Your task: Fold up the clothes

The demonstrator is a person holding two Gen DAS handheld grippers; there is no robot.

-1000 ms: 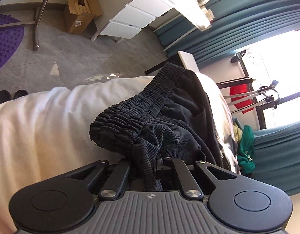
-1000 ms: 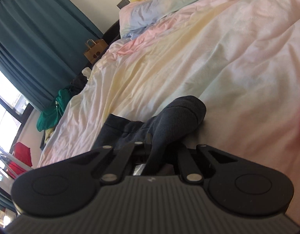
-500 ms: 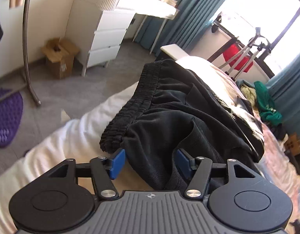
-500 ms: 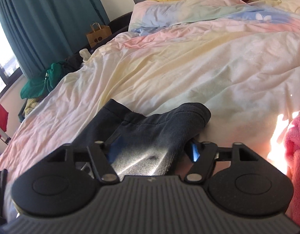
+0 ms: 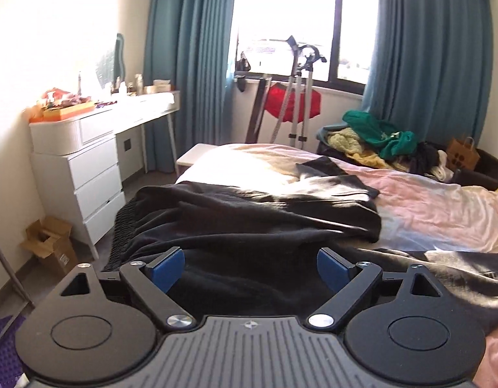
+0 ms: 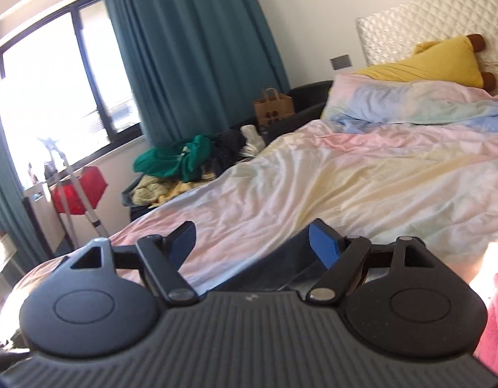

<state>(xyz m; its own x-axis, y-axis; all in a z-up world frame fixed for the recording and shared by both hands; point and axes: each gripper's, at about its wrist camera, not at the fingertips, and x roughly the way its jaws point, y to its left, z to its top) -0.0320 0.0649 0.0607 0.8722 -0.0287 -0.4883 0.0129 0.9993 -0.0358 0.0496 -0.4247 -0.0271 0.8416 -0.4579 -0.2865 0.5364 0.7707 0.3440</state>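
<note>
Black trousers [image 5: 249, 220] with a ribbed elastic waistband [image 5: 121, 229] lie spread across the foot of the bed. My left gripper [image 5: 250, 266] is open and empty, its blue pads [image 5: 166, 266] wide apart just above the dark cloth. My right gripper [image 6: 252, 242] is open and empty too, raised over the bed. A dark fold of the trousers [image 6: 281, 268] shows low between its fingers. The right view is blurred.
The bed has a pastel duvet [image 6: 362, 177] with pillows and a yellow plush toy [image 6: 436, 61] at the headboard. A white dresser [image 5: 77, 174] and cardboard box [image 5: 48, 245] stand left of the bed. A clothes pile [image 5: 375, 139] and paper bag [image 5: 462, 158] lie beyond. A pink cloth [image 6: 494, 323] shows at right.
Both grippers opened and let go of the trousers, then lifted and tilted up, so the views now look across the room. The trousers lie flat on the bed.
</note>
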